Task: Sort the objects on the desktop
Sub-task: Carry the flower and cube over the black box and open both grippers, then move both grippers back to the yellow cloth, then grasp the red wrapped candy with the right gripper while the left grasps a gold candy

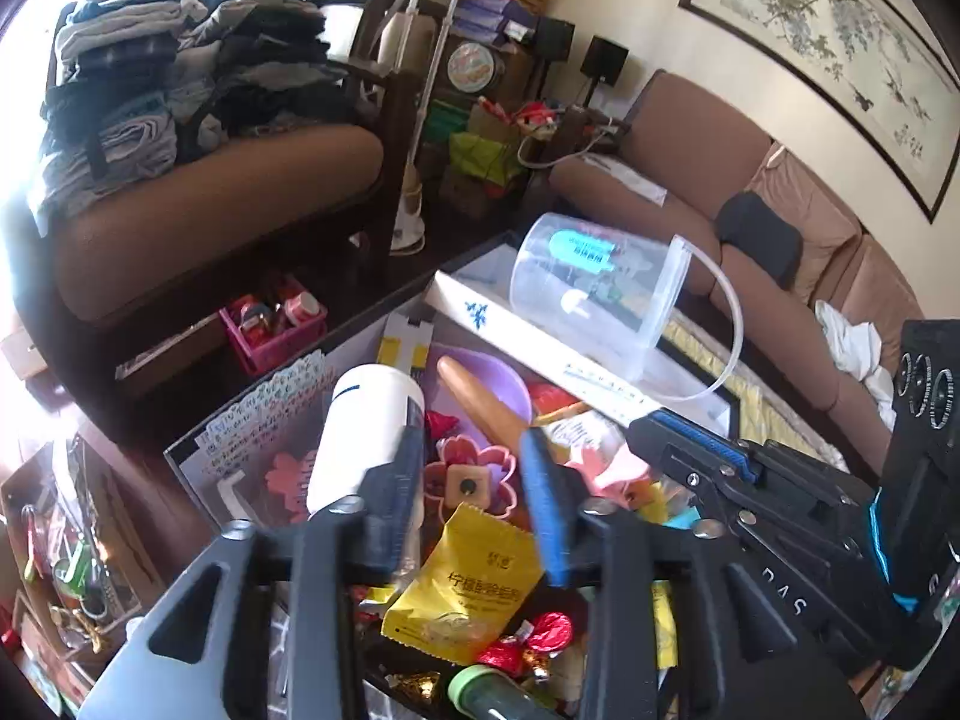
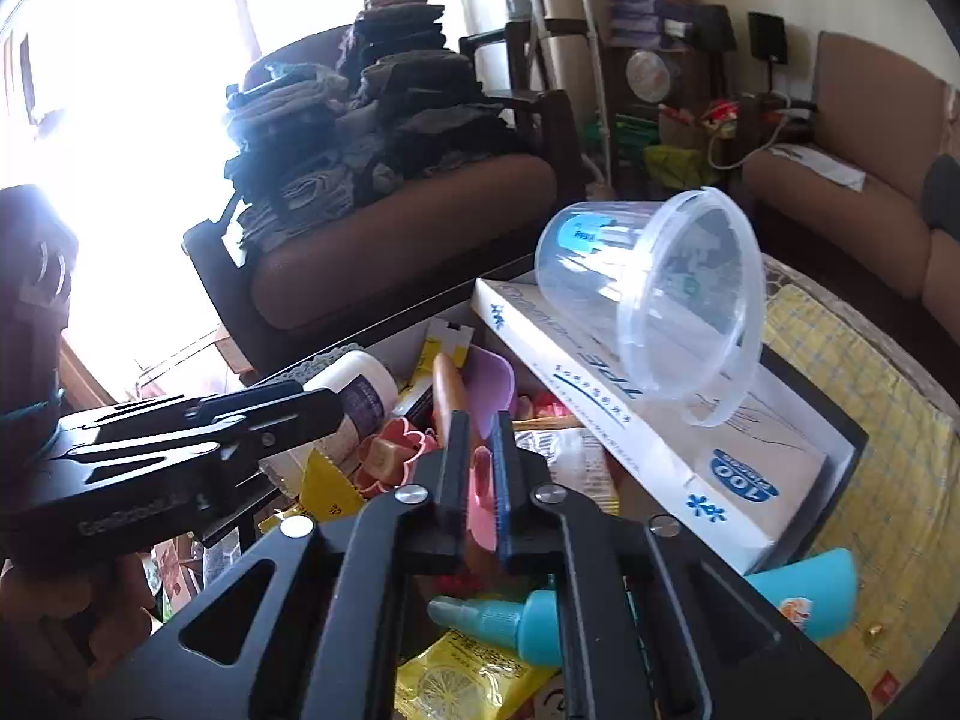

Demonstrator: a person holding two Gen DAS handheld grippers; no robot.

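- Your left gripper (image 1: 474, 474) sits lower centre of its view, jaws partly open, pads pressing on nothing; a white bottle (image 1: 366, 432) lies just beside its left finger.
- Your right gripper (image 2: 480, 480) has its jaws nearly closed with a narrow gap, nothing gripped.
- The clear plastic tub (image 2: 654, 294) lies tipped on its side on the white box (image 2: 630, 438), centre right of frame.
- A yellow snack packet (image 1: 462, 588) lies among the clutter below the left fingers.

Folded clothes (image 1: 198, 60) piled on brown armchair (image 1: 240, 210).
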